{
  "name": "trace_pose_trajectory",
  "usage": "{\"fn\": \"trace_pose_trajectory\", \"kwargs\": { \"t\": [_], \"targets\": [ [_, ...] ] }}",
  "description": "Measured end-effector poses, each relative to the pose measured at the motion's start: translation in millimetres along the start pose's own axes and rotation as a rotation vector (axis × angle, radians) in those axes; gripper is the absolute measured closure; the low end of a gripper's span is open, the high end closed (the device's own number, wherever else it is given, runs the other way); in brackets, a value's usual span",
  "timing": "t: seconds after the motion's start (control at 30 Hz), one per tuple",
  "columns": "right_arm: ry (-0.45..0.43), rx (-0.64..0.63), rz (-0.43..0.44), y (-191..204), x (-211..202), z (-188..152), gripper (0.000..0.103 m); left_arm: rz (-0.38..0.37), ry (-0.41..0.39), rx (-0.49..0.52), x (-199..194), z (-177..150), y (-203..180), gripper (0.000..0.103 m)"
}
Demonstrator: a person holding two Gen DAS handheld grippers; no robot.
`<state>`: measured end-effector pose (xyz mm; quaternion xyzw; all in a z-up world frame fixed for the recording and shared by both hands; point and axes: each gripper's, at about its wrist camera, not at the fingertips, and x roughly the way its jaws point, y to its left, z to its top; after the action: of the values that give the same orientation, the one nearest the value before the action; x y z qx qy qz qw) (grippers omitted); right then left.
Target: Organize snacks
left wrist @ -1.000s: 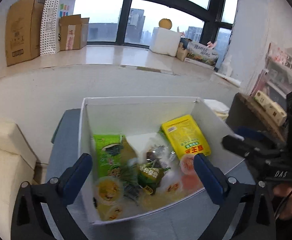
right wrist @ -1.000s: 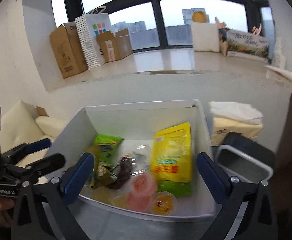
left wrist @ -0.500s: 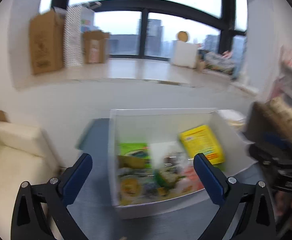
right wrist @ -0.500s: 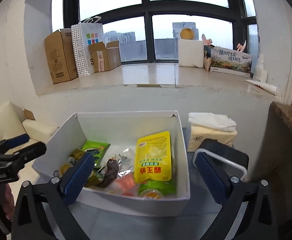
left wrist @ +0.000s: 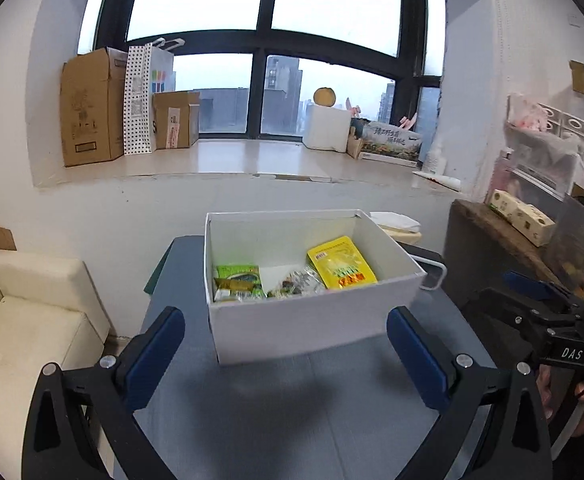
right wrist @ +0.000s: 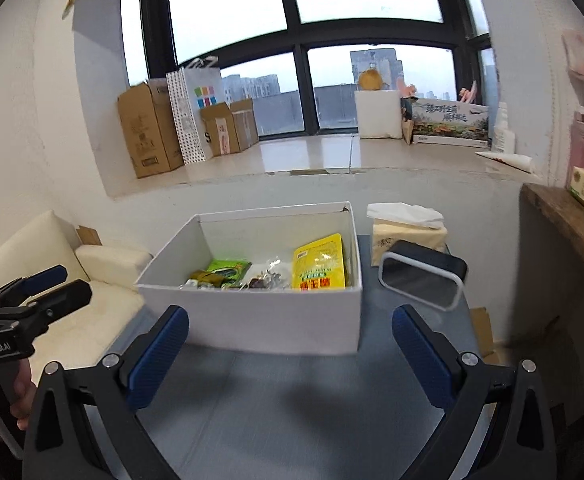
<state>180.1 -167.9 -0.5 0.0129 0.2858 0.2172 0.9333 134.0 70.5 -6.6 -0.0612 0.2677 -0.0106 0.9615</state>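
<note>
Snacks lay gathered in the white box (left wrist: 316,320), which stood on the grey surface (left wrist: 292,408) ahead of both claws, with nothing loose on the bare surface around it. Left claw (left wrist: 284,344) and right claw (right wrist: 290,340) were both spread wide and empty, hanging short of the box's near wall. Judging by that, the sorting looked nearly or wholly finished, and the sensible step was a check for strays; any further reach should go over the near wall from above, not into it, since the light box would likely slide if pushed. Inside, the yellow pouch (left wrist: 342,262) leaned against the right wall, the largest item. The green packet (left wrist: 238,276) lay at the left. Between them sat small clear-wrapped pieces (left wrist: 298,282), too jumbled to tell apart. Beside the box, on its right, stood a dark white-rimmed container (right wrist: 420,276), its contents not visible.
</note>
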Motion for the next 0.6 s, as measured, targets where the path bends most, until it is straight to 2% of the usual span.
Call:
{"fn": "trace_pose_trajectory", "kwargs": {
  "t": [0.17, 0.3, 0.47, 0.6],
  "targets": [
    [-0.008, -0.002, 0.012, 6.6, -38.5, -23.1, 0.000, 0.010, -0.003, -0.006, -37.5, -20.6, -6.5, 0.000],
    [-0.017, 0.002, 0.034, 15.7, -64.1, -43.3, 0.000, -0.028, 0.009, -0.009, -56.6, -36.7, -17.8, 0.000],
    [-0.029, -0.002, 0.049, 23.1, -77.1, -46.4, 0.000, -0.012, 0.011, 0.044, -62.1, -41.3, -35.4, 0.000],
    [-0.026, 0.000, 0.038, 21.0, -77.7, -44.9, 0.000, -0.026, 0.012, 0.040, -61.8, -41.0, -37.2, 0.000]
  ]
}}
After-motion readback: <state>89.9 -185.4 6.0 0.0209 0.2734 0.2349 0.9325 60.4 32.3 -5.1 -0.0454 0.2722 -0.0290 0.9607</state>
